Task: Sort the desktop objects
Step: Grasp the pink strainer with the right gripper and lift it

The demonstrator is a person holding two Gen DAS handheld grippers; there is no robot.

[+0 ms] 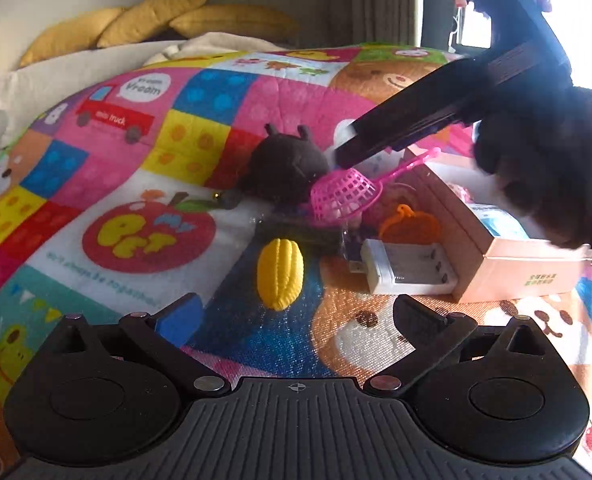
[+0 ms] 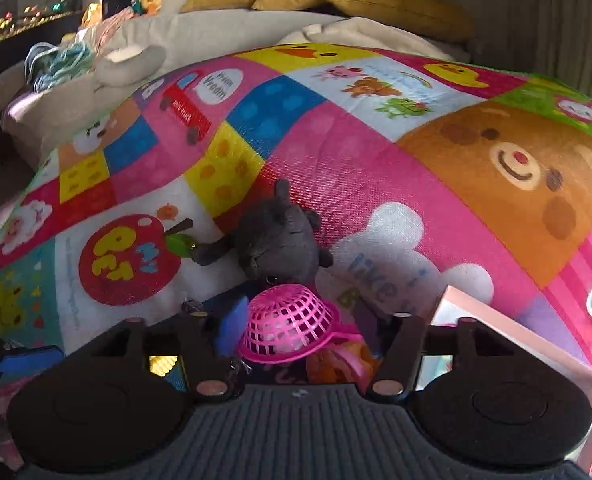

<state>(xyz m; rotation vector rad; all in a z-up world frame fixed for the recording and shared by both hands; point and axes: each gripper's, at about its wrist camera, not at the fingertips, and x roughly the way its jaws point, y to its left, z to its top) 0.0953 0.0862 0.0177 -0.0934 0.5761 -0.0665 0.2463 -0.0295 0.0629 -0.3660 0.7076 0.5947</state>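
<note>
1. Left wrist view: left gripper [image 1: 296,312] jaws spread wide, nothing between them. It hangs over the patchwork play mat [image 1: 143,184].
2. Straight ahead of its fingers, close: yellow ribbed toy [image 1: 280,274] lying on the mat. Just right of that, a white battery charger [image 1: 406,267], which touches the side of the open cardboard box [image 1: 528,270] further right.
3. Further ahead: pink toy net [image 1: 344,196], basket mouth down, handle slanting up to the right. An orange plastic piece [image 1: 410,224] sits right of it, next to the box wall. Dark plush toy [image 1: 285,168] beyond the net.
4. Right gripper [image 1: 346,154] comes in from upper right; its tip is directly above the net basket. Can't tell contact from here.
5. Right wrist view: right gripper [image 2: 314,334] jaws wide, net [image 2: 291,326] basket sits between the fingers, against the blue pad [image 2: 229,328] of the left finger. Right finger is clear of it, so no grip.
6. Plush [image 2: 279,236] just ahead of the net. Box [image 2: 536,344] corner to the right of the right finger.
</note>
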